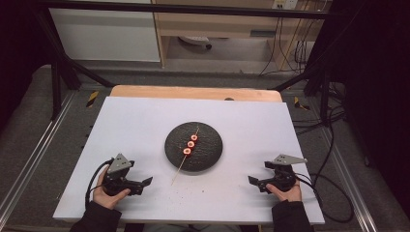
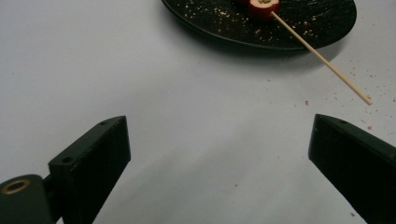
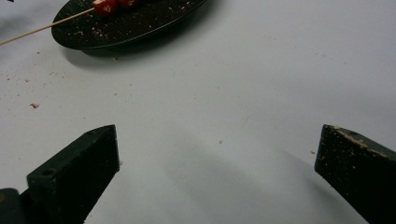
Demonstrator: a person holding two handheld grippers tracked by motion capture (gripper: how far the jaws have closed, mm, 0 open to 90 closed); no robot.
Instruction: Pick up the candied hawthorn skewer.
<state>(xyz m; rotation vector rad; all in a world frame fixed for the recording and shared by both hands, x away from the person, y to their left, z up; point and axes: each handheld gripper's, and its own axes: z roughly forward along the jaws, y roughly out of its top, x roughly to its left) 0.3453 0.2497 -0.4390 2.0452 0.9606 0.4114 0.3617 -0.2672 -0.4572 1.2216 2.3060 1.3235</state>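
White tabletop (image 1: 145,125) – scattered crumbs (image 3: 33,106), wooden board edge (image 1: 193,92), floor cables (image 1: 333,145)

Jaws wide apart, skewer (image 2: 322,60) w/ fruit on plate (image 2: 308,28).

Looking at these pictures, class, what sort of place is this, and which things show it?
Probably a lab or recording rig, not a kitchen: a black frame stands around the table, cables trail across the floor, and a person holds the left gripper and right gripper beside a plate with a skewer.
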